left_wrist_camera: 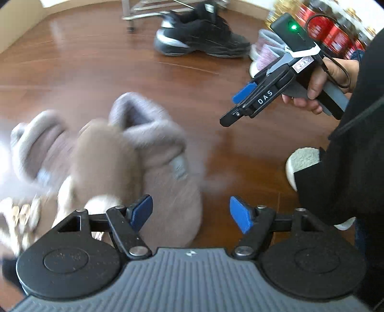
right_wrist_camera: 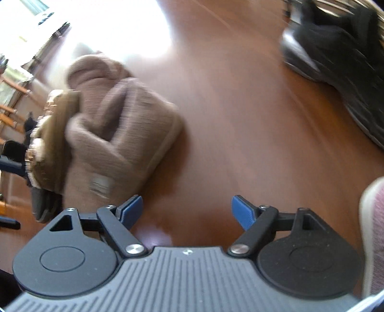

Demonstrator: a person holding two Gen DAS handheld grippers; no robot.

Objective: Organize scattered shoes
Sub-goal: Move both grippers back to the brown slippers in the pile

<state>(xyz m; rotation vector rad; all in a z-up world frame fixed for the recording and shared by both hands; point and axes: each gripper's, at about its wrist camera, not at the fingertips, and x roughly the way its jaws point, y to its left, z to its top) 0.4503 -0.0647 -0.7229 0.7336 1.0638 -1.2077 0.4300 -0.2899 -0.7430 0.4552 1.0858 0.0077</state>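
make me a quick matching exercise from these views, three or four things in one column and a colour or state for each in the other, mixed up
Things:
1. sneaker
2. plush boot
3. left hand-held gripper
4. light on the right hand-held gripper

Colour or state:
a. green, lit
b. open, nothing between its pads
c. black with a silver heel
d. brown-grey, fuzzy, lying on the floor

Pairs: 1-c, 2-d, 3-b, 4-a

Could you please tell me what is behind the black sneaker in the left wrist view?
Behind the black sneaker stands a metal rack on the wooden floor. The sneaker covers the rack's right part, so anything there is hidden.
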